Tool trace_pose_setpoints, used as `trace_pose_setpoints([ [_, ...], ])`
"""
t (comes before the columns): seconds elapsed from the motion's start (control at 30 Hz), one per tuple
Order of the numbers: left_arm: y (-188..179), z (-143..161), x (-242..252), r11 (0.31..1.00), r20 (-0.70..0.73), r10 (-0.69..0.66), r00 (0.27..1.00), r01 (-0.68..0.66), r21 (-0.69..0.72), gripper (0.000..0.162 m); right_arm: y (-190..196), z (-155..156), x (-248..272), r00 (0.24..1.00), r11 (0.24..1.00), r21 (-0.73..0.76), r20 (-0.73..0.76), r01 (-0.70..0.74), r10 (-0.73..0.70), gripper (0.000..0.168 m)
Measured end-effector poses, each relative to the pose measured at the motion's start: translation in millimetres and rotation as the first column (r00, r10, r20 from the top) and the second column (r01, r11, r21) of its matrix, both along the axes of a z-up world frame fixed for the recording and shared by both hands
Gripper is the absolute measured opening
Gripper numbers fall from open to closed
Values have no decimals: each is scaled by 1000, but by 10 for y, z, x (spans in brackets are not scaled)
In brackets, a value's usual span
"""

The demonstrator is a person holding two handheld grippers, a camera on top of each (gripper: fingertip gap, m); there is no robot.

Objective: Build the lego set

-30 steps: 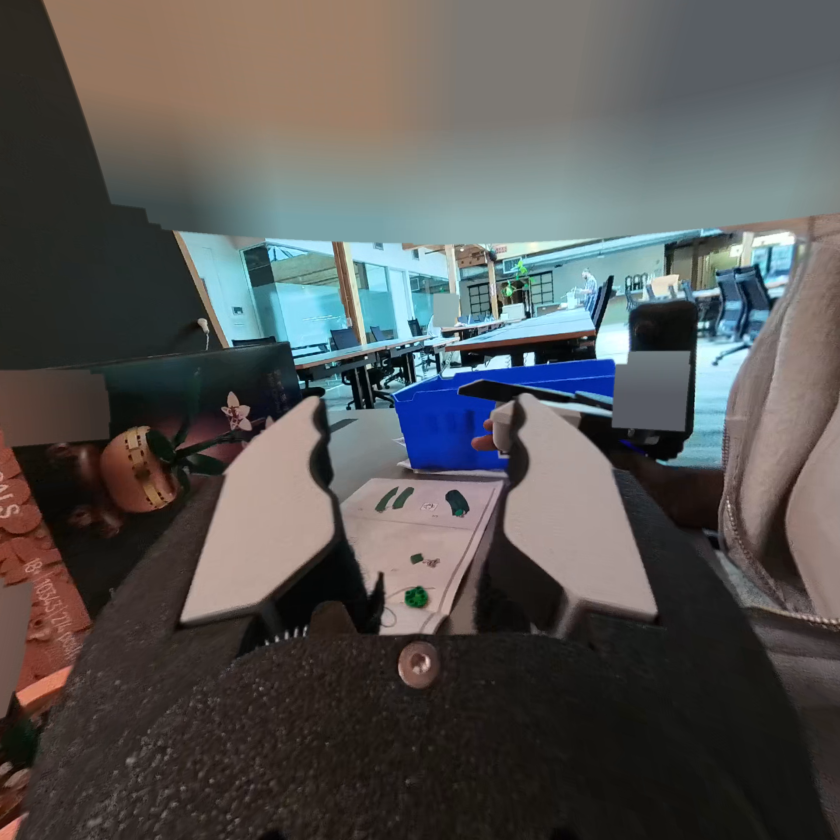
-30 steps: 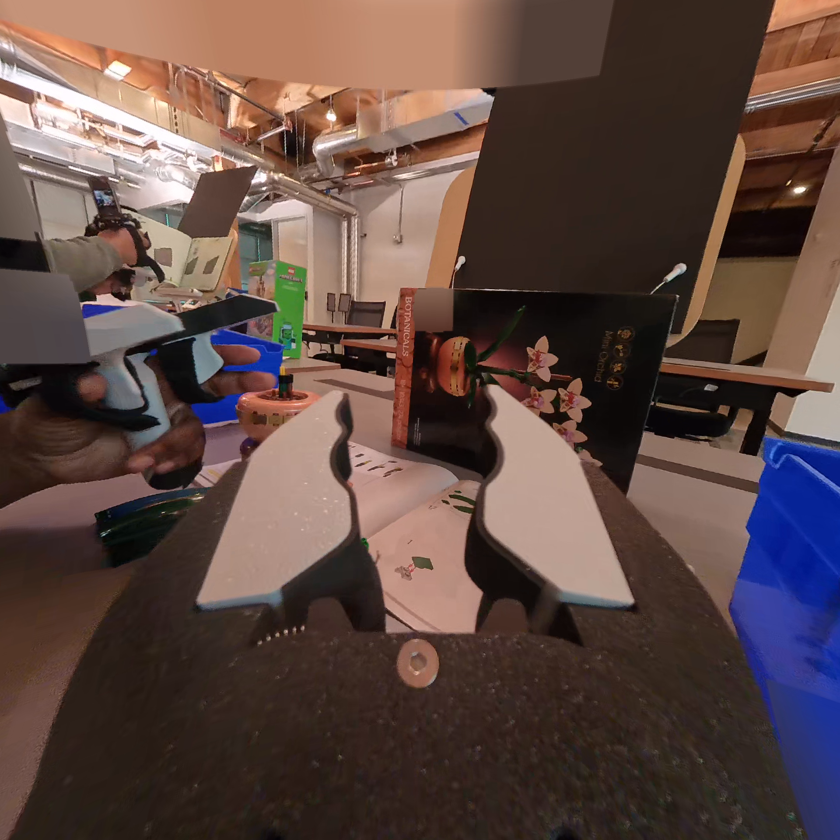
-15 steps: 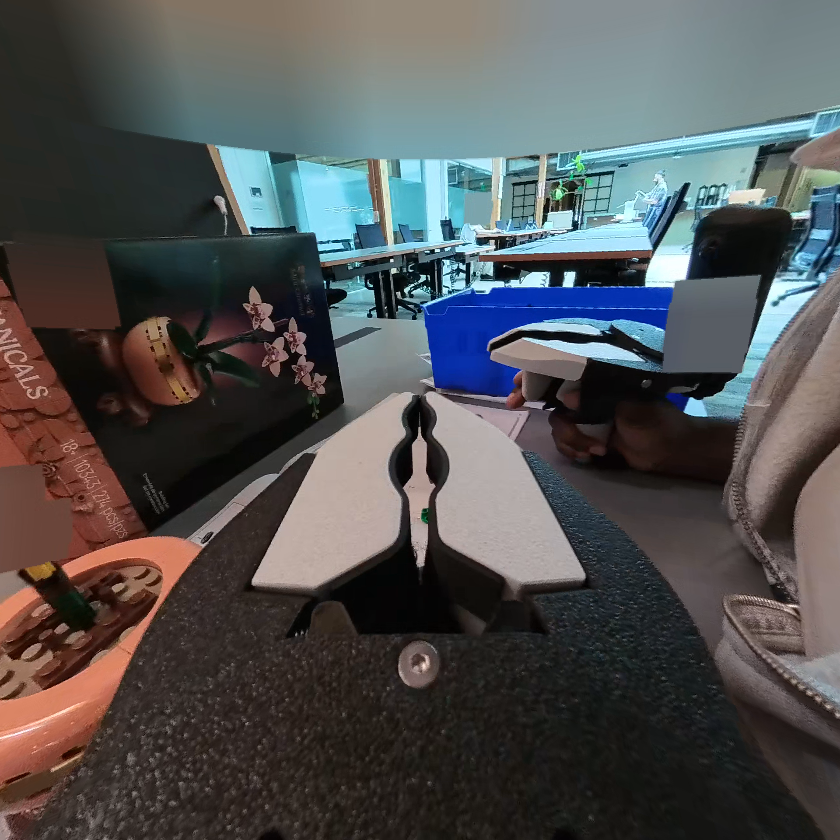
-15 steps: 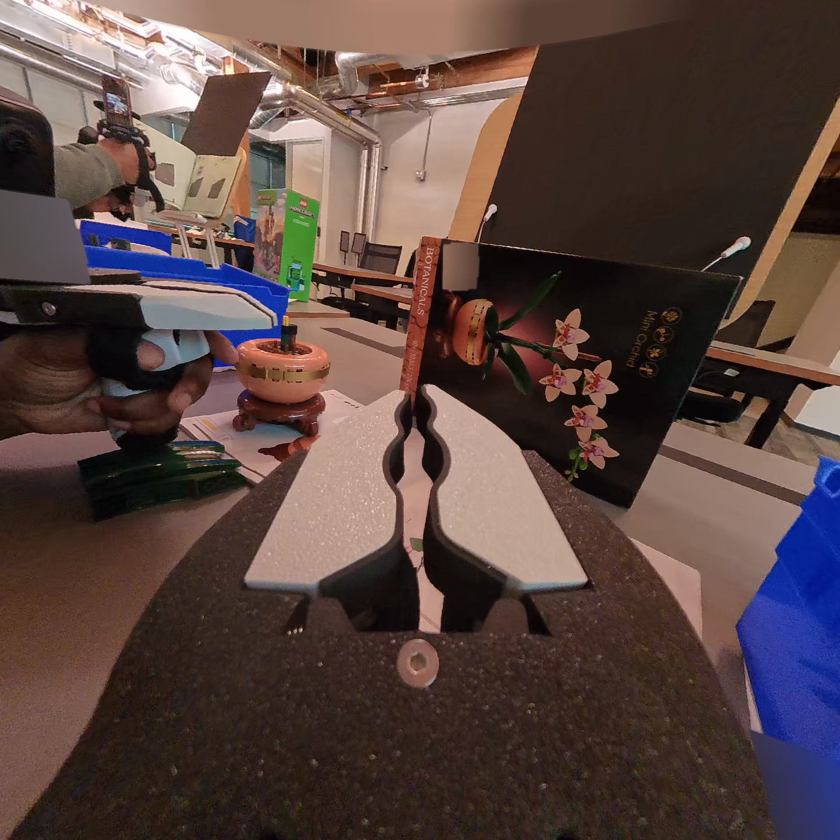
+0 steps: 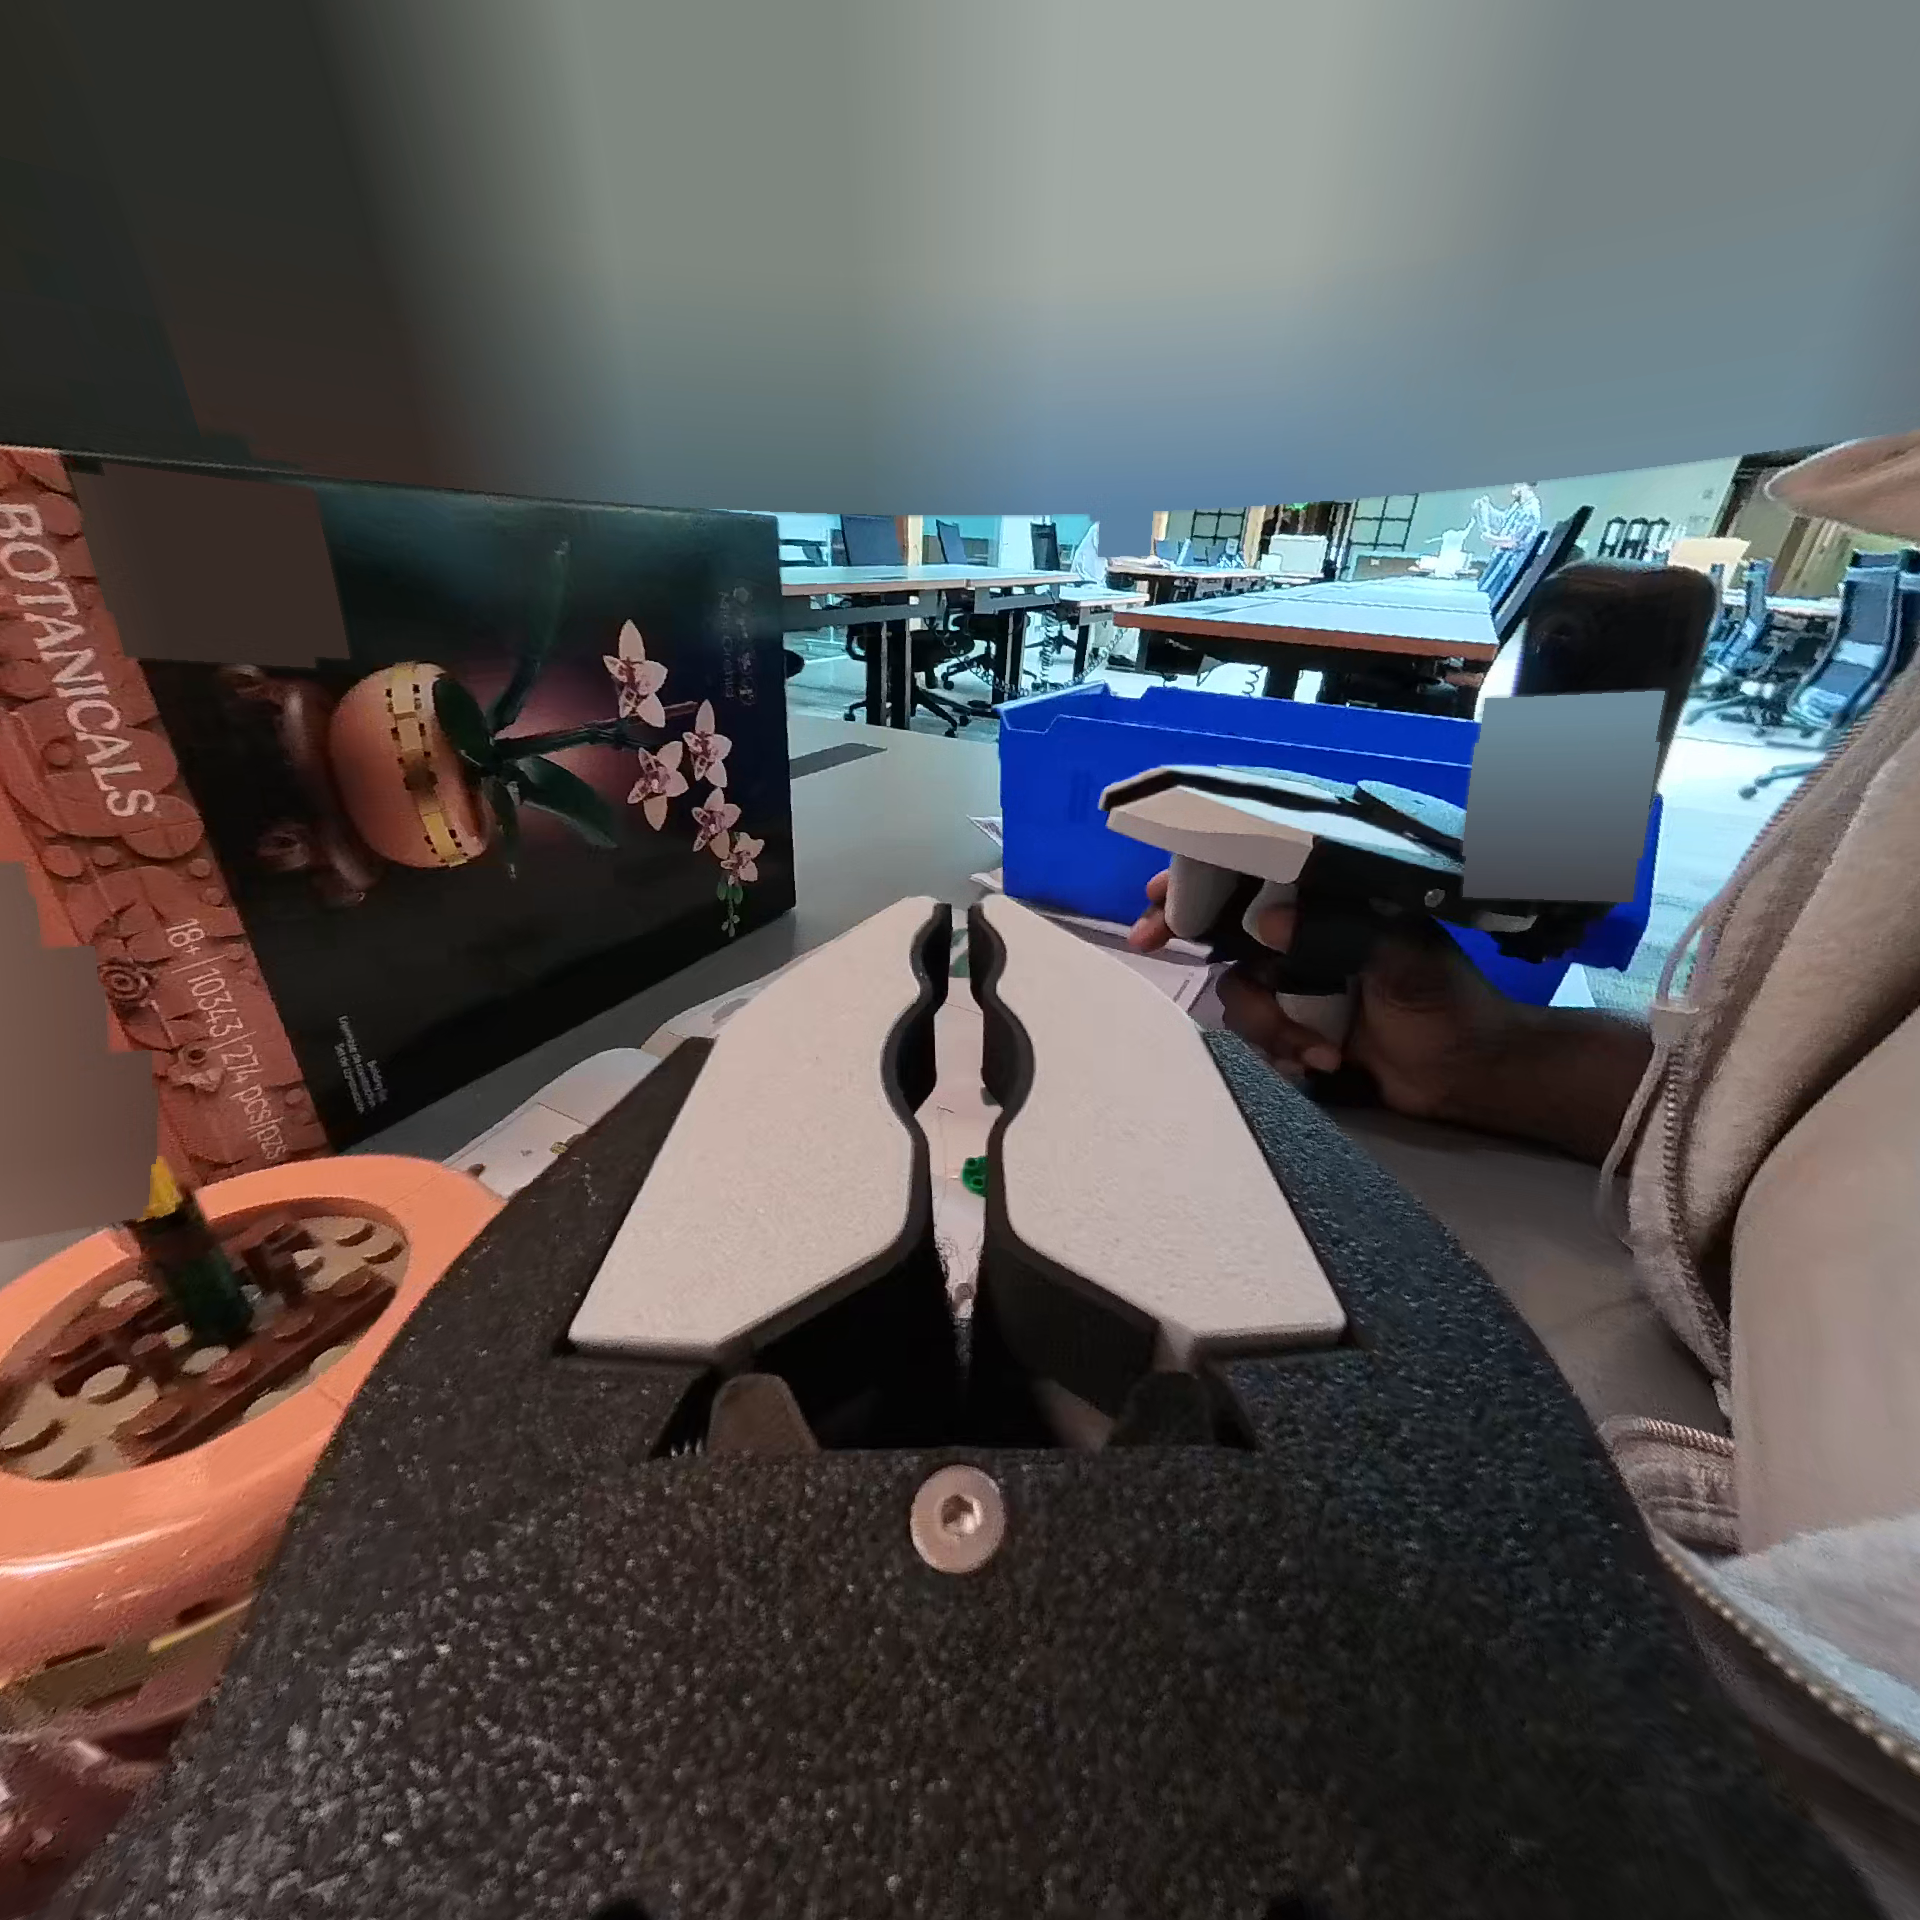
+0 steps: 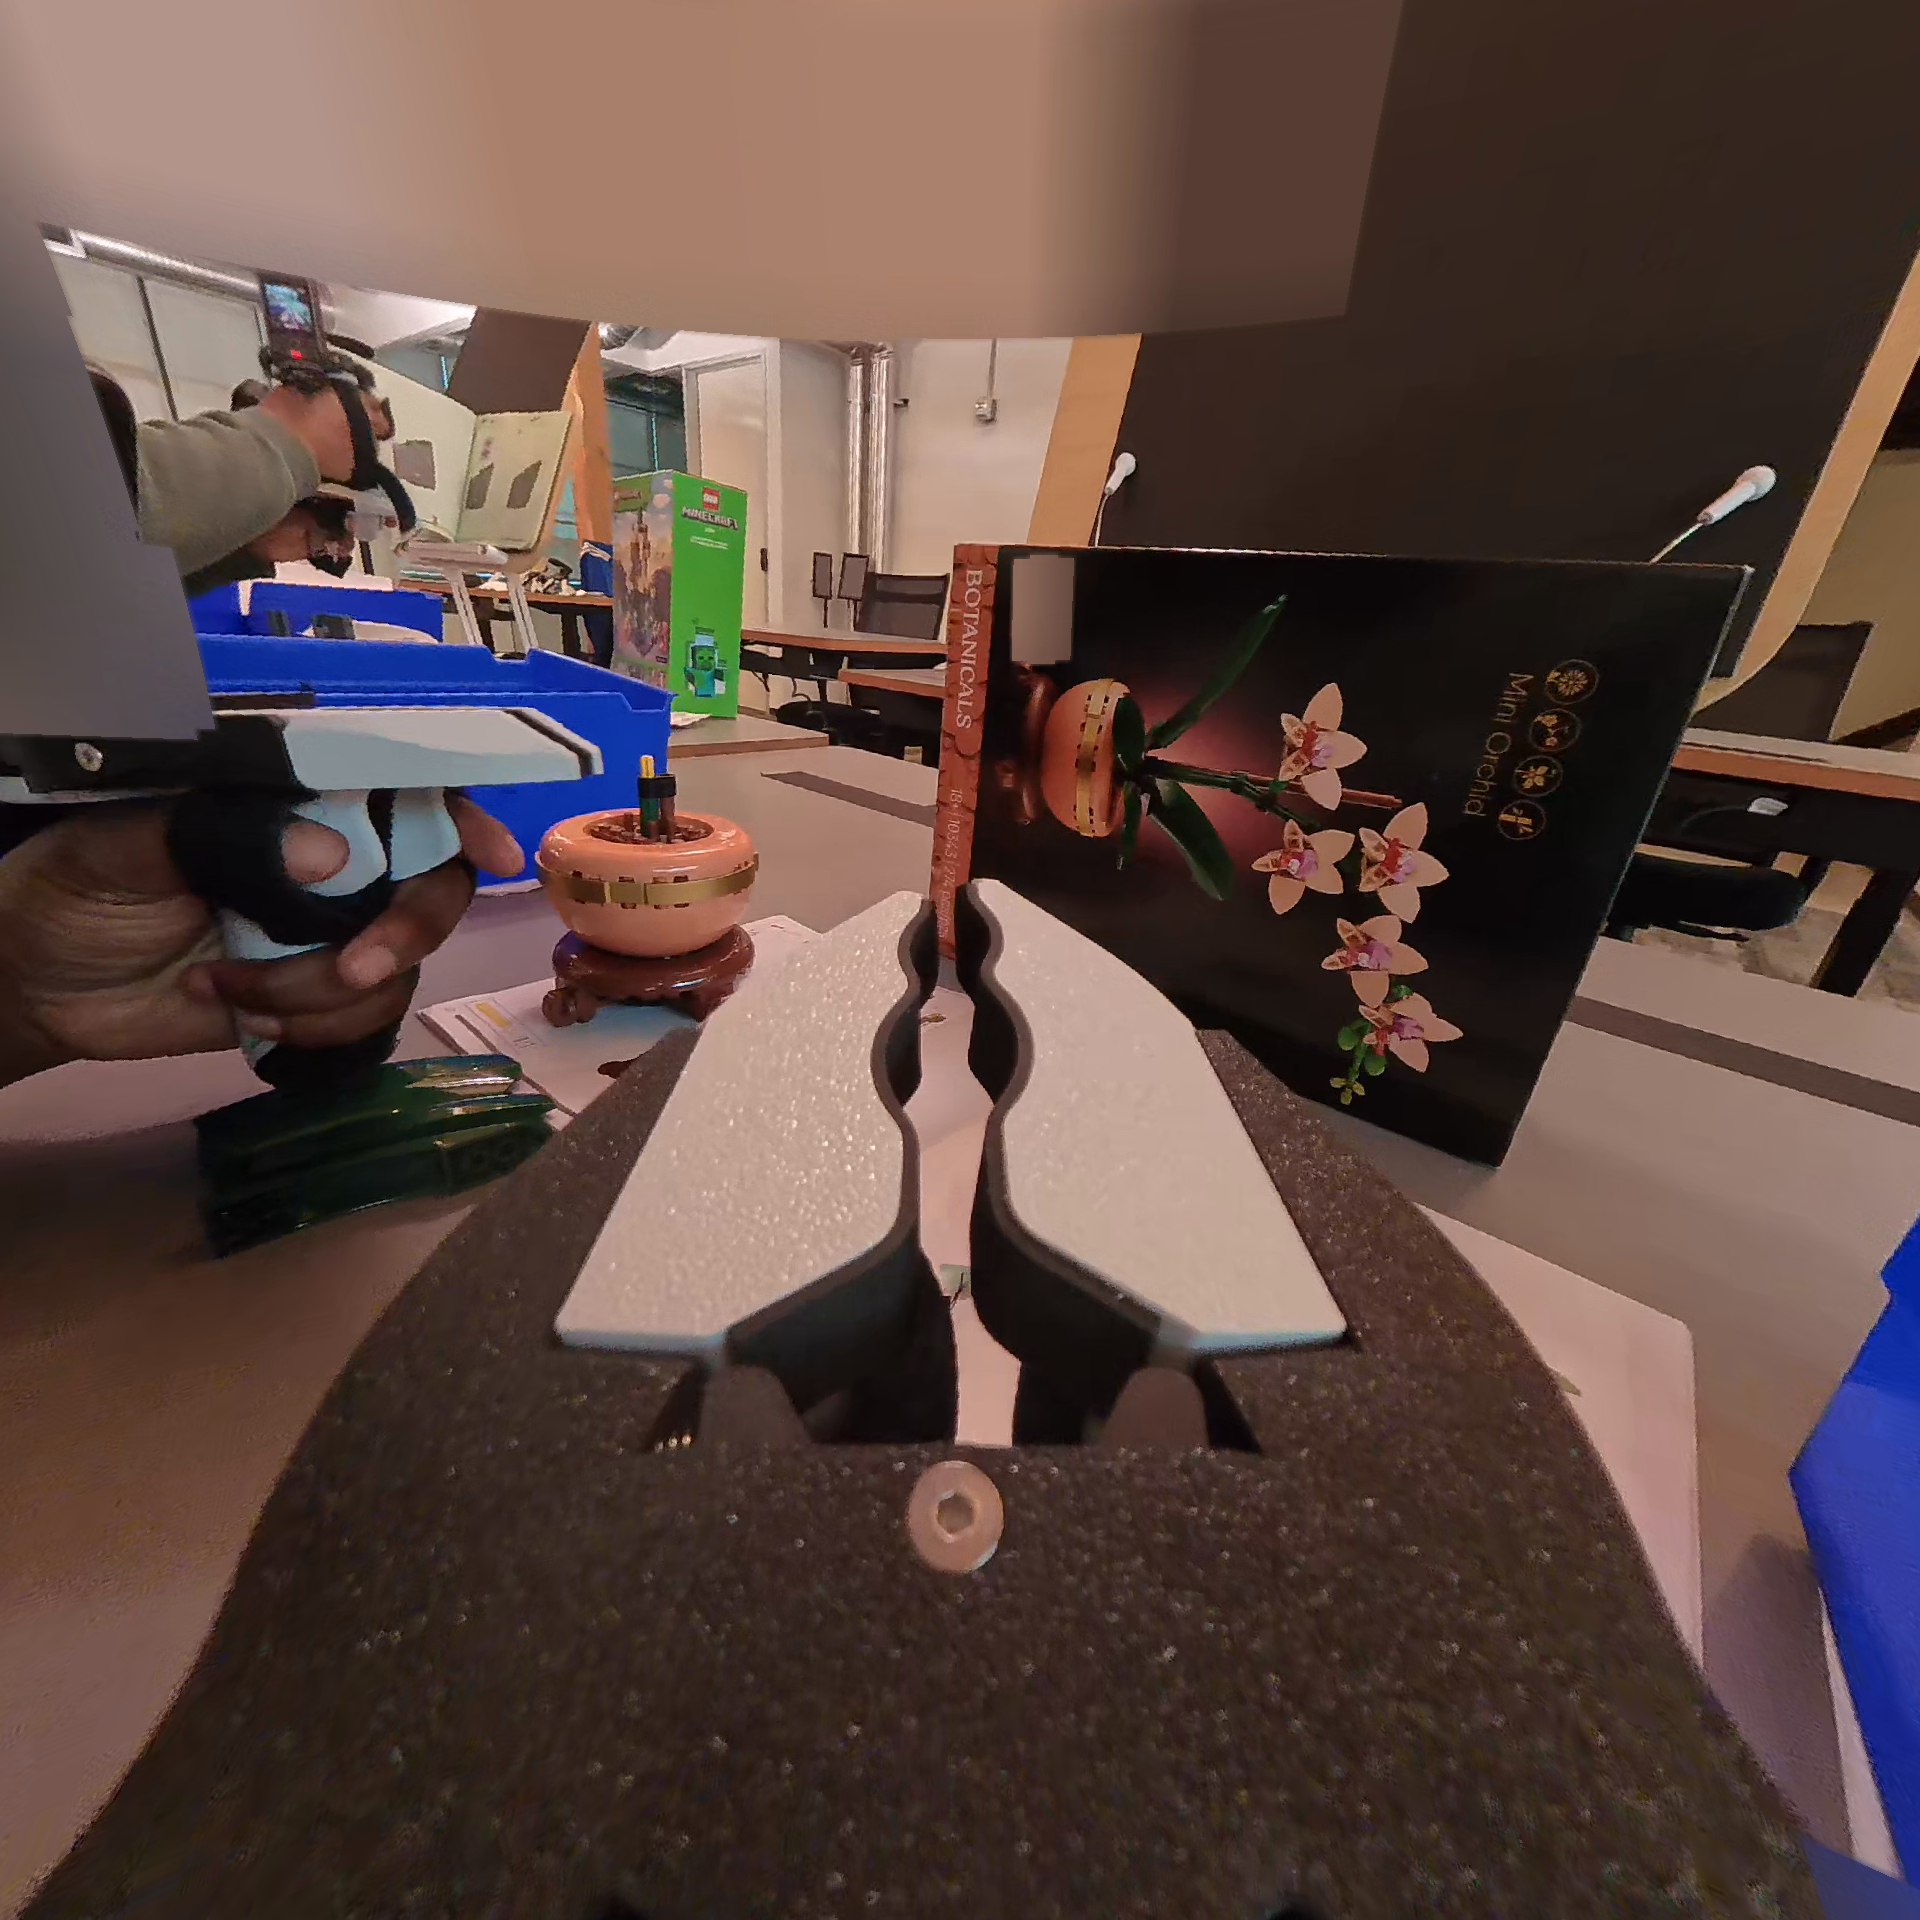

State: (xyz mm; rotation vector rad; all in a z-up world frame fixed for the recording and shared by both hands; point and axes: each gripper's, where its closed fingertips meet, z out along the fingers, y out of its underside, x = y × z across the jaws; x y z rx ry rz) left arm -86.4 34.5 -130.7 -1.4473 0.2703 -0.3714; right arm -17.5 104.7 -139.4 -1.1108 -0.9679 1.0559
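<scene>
My left gripper [image 5: 958,914] is shut and hovers over the white instruction booklet [image 5: 561,1122]. A tiny green piece [image 5: 974,1172] shows through the slit between its fingers; I cannot tell if it is pinched. The orange flower pot [image 5: 156,1455] with a short dark stem sits just to its left. My right gripper [image 6: 940,904] is shut and empty over the booklet [image 6: 499,1023]. In the right wrist view the pot [image 6: 646,883] stands on a brown stand. The left gripper [image 6: 587,750] is held level beside it, above a stack of dark green leaf pieces [image 6: 364,1132].
The black set box [image 6: 1351,831] stands upright behind the booklet and also shows in the left wrist view [image 5: 447,810]. A blue bin [image 5: 1195,790] sits behind the right gripper [image 5: 1117,805]. Another blue bin [image 6: 436,675] is behind the pot. A grey sleeve [image 5: 1766,1143] is at the right. The grippers' ends are close to 11 cm from one another. The pot [image 6: 646,883] is about 9 cm from my left fingertips and 20 cm from my right.
Both grippers have closed from wide open. Both have levelled out from looking down at the booklet. The left one has shifted so the pot now shows at its lower left.
</scene>
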Motion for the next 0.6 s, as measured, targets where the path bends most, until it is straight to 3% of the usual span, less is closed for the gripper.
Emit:
trace_pose_setpoints([
  [0.6,-27,27,-42,1000,50,6,999,-7,12,4,13,-11,-23,1000,1000,-20,8,-16,16,4],
])
